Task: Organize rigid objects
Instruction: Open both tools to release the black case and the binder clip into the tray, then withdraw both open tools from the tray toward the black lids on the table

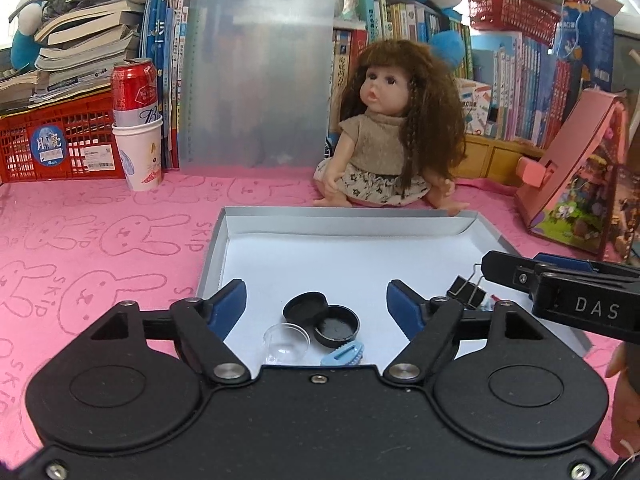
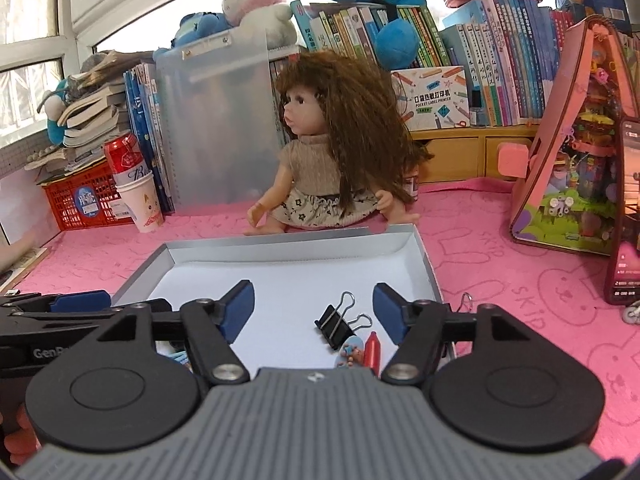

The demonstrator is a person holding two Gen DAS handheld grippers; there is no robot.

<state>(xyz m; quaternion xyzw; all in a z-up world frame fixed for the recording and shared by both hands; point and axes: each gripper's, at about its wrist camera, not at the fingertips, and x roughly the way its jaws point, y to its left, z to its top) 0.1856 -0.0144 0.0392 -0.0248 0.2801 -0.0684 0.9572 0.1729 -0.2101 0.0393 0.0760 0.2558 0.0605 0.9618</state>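
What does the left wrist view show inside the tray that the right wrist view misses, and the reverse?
Left wrist only: two black round caps, a clear cup, and a light blue clip.
Right wrist only: a red piece and a round sticker lying beside the binder clip.
Both: the white tray, the black binder clip, the doll behind the tray, and each hand-held gripper open over the tray, nothing between its jaws.
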